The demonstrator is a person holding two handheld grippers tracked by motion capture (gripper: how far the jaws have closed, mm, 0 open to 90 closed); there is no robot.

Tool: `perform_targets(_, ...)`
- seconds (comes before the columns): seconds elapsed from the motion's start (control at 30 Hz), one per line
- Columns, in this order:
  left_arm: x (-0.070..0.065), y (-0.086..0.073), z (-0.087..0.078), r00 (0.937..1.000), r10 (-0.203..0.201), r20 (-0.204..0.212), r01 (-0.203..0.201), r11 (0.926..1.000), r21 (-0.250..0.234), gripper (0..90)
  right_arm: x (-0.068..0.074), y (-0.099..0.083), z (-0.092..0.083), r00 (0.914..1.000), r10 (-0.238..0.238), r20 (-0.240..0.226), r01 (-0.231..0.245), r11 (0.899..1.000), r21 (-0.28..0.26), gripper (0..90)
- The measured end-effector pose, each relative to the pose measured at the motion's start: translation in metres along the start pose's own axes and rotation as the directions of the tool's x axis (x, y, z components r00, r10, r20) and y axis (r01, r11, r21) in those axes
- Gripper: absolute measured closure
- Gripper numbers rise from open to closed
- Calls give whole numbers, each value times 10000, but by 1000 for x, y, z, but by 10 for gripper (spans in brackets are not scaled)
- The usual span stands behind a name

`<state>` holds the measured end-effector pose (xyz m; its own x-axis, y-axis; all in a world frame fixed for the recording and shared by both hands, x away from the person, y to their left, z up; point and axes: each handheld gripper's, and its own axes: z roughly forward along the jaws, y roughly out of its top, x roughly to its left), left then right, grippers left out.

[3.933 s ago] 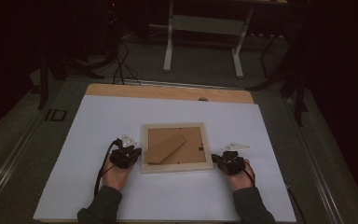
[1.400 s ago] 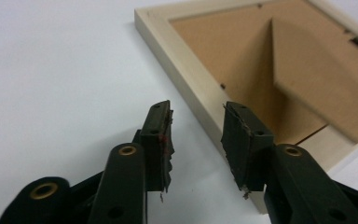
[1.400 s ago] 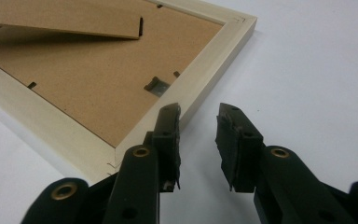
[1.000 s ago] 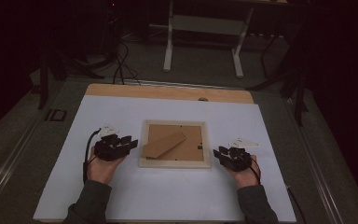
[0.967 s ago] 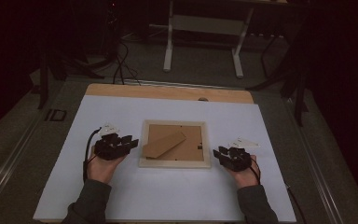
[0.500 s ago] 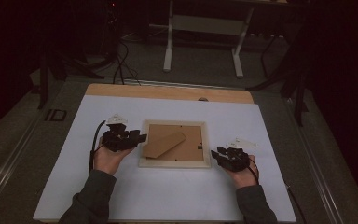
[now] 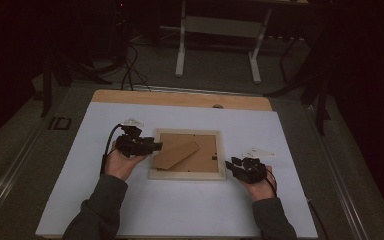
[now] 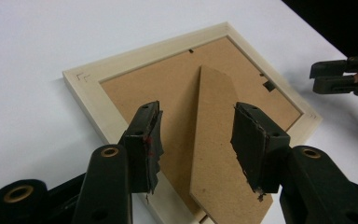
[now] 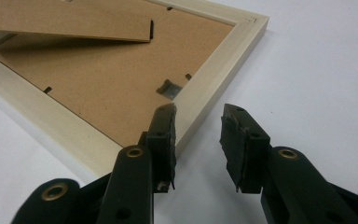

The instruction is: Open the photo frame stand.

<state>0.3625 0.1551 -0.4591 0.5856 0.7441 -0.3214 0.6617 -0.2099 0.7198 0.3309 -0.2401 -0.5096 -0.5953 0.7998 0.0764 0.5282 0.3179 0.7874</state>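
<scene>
Since the earlier frames the left gripper [image 7: 152, 146] has travelled from the bare table left of the picture frame [image 7: 187, 174] in over its left rail, and its jaws have just been opening; nothing is pinched between them, though the fold-out stand [image 8: 214, 154] of the frame's backing lies in the gap below them. The right gripper [image 7: 232, 166] has kept its place at the frame's lower right corner. Nearest in the high view, two sleeved forearms rise from the bottom edge. In the left gripper view the black jaws stand wide in the lower half of the picture, one pad over the brown backing board [image 8: 168, 93] near the pale wooden rail, the other over the far edge of the stand. The stand's long axis runs away from the jaws toward the upper middle of that picture, so it lies lengthwise between the fingers, its near end lifted a little off the board. In the right gripper view the jaws are moderately apart and empty, the left one over the frame's corner, the other over the white table [image 9: 326, 70]; a small metal tab [image 9: 168, 88] sits just beyond. The frame lies face down at the centre of the table. The left hand is clearly the nearer to the stand, and I judge that a grip on it would come from that side, closing across its width.
</scene>
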Motion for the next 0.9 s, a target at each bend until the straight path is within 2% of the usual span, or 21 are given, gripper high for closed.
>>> perform_targets(0.13,3,2,4,10000,-6,67,5,9999,142,514,0,0,0,10000,11,-1,-11,10000,-8,640)
perform_targets(0.27,3,3,9,9997,255,4,-255,9993,272,514,-1,0,0,10000,42,15,-42,10000,-22,620)
perform_targets(0.53,1,4,27,9985,381,384,-415,9948,931,487,-1,0,0,9999,78,77,-78,10000,-55,596)
perform_targets(0.7,5,3,35,9975,157,682,-231,9938,1090,489,-2,0,-1,9999,86,79,-85,9999,-68,590)
perform_targets(0.9,8,3,42,9961,-150,865,31,9907,1357,537,-2,0,0,10000,71,56,-71,10000,-65,587)
